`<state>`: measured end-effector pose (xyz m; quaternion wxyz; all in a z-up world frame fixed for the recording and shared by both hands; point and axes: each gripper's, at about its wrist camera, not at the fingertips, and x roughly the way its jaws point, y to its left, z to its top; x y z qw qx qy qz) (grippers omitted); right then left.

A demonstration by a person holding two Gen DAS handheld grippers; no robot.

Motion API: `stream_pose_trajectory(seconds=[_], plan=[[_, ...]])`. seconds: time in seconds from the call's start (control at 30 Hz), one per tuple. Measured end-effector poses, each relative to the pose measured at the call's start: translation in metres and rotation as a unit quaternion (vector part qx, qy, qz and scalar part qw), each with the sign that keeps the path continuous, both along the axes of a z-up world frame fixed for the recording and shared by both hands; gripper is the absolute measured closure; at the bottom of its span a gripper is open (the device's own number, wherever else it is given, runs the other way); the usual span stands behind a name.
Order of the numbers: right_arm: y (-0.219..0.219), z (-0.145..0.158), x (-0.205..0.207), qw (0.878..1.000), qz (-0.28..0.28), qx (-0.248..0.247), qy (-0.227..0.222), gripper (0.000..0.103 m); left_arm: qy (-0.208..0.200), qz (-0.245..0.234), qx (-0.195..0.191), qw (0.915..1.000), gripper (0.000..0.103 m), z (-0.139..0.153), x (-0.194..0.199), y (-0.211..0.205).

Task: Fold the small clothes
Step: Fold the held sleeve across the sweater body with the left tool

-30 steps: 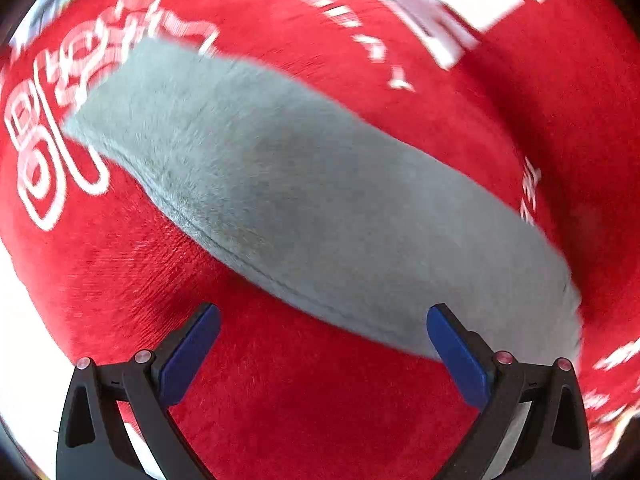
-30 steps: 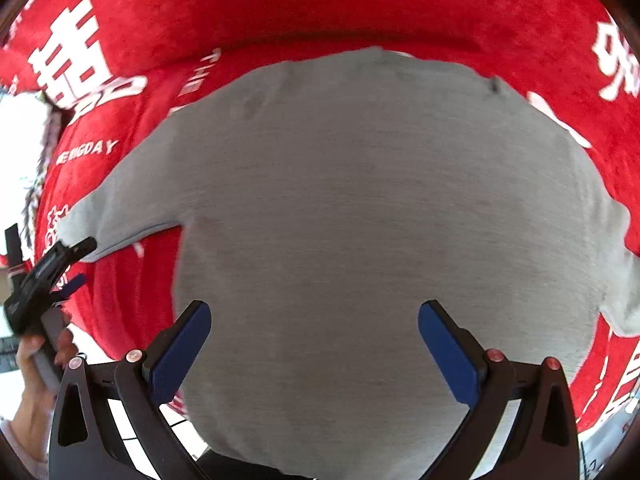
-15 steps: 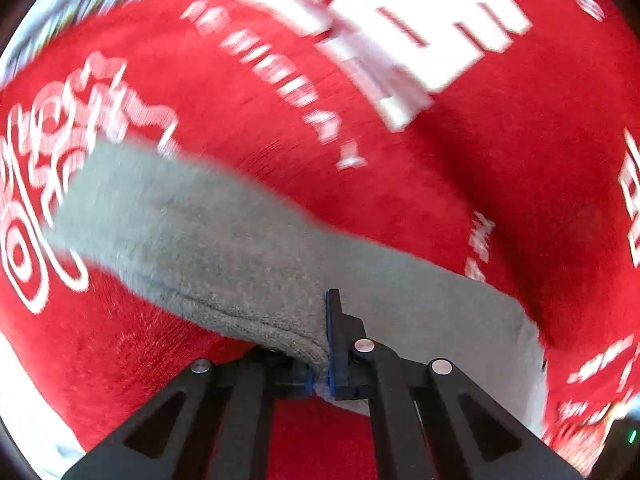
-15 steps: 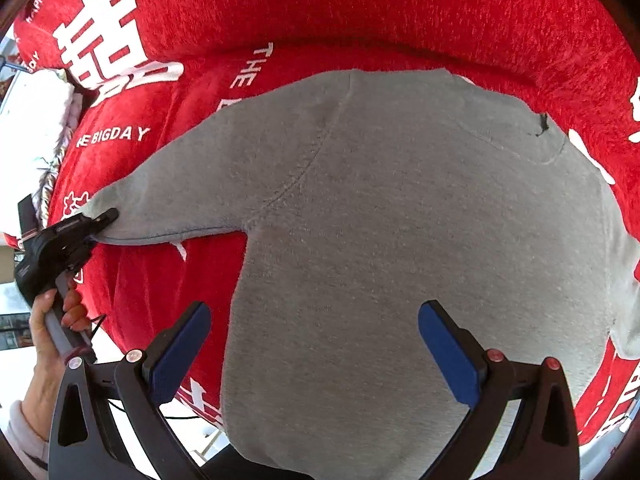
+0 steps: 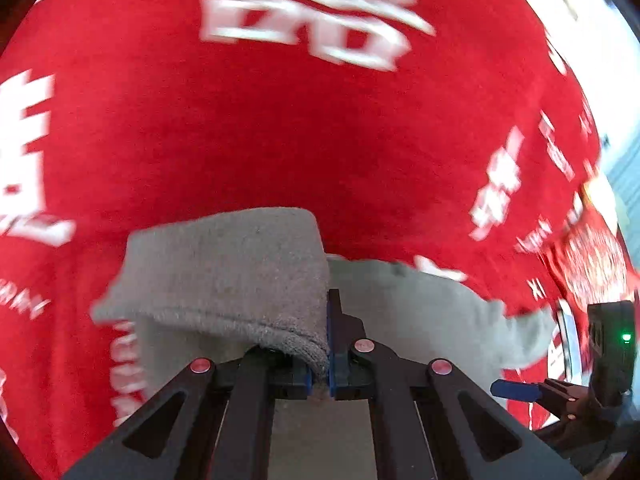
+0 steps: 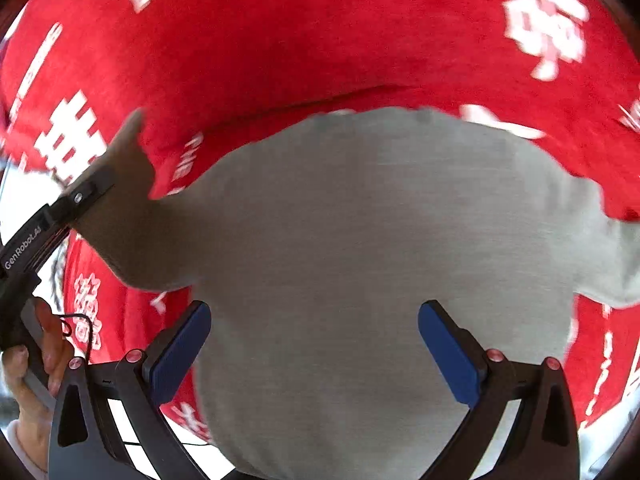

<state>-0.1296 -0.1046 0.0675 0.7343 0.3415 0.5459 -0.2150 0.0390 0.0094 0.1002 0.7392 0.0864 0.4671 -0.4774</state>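
Observation:
A small grey sweatshirt lies spread on a red cloth with white lettering. My left gripper is shut on the cuff of its left sleeve, which hangs folded over the fingers above the shirt's body. In the right wrist view the left gripper holds that sleeve lifted, at the left edge. My right gripper hovers open over the lower body of the shirt, nothing between its blue pads. The other sleeve runs off to the right.
The red cloth covers the whole surface; its edge and a white floor show at the bottom left. A person's hand grips the left gripper's handle. The right gripper shows at the right edge of the left wrist view.
My left gripper went from open above the sleeve to shut on its cuff, then lifted it and carried it over toward the shirt's body. The right gripper shifted slightly and stays open.

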Motion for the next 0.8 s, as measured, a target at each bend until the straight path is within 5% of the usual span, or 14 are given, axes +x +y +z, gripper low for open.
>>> stream_pose_trajectory(seconds=[0.2, 0.23, 0.27, 0.33, 0.43, 0.57, 0.7, 0.8], plan=[[-0.059, -0.02, -0.067, 0.997, -0.073, 0.013, 0.024, 0.0, -0.032, -0.077, 0.113, 0.9901, 0.09, -0.066, -0.071, -0.09], [-0.065, -0.026, -0.076, 0.996, -0.081, 0.016, 0.029, 0.0, -0.027, -0.08, 0.132, 0.9876, 0.069, -0.08, -0.077, -0.095], [-0.072, -0.031, -0.084, 0.995, -0.087, 0.019, 0.034, 0.0, -0.024, -0.076, 0.142, 0.9867, 0.031, -0.089, -0.08, -0.094], [-0.081, -0.038, -0.097, 0.994, -0.097, 0.024, 0.041, 0.0, -0.037, -0.066, 0.152, 0.9855, 0.005, -0.094, -0.088, -0.091], [-0.09, -0.043, -0.104, 0.993, -0.105, 0.028, 0.046, 0.0, -0.05, -0.072, 0.173, 0.9811, 0.005, -0.091, -0.092, -0.077], [-0.085, -0.032, -0.082, 0.997, -0.068, -0.005, 0.045, 0.0, -0.068, -0.021, 0.164, 0.9839, 0.005, -0.056, -0.06, -0.032], [-0.06, -0.017, -0.011, 0.996, 0.045, -0.074, 0.035, 0.0, -0.063, 0.07, 0.195, 0.9764, 0.005, -0.047, 0.011, 0.022], [-0.027, -0.028, 0.051, 0.977, 0.149, -0.141, 0.054, 0.0, -0.029, 0.107, 0.233, 0.9661, 0.005, -0.072, 0.054, 0.042]])
